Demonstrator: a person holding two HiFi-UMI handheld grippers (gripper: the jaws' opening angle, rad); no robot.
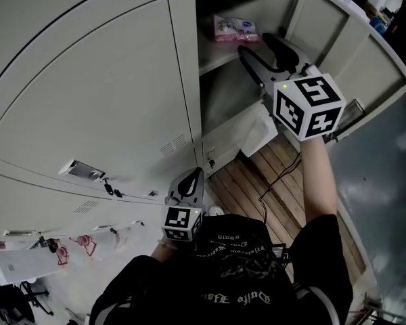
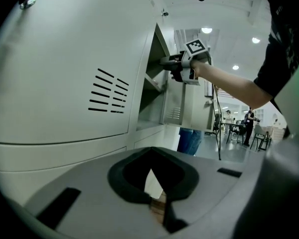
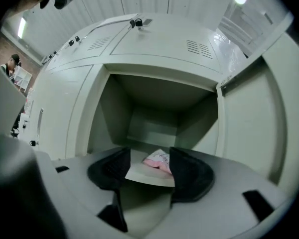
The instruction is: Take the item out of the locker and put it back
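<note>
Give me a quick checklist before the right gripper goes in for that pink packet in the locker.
1. Locker door open: ok.
2. Pink packet lying on the shelf, unobstructed: ok.
3. Right gripper jaws apart, nothing held: ok.
4. Packet lined up between its jaws in the right gripper view: ok.
5. Left gripper low, clear of the opening: ok.
6. How stiff the packet is: cannot tell.

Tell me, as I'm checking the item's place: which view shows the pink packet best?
The head view: the pink packet lies whole on the locker shelf. The right gripper view shows it partly behind the open right claw. The left gripper view doesn't show it.
</note>
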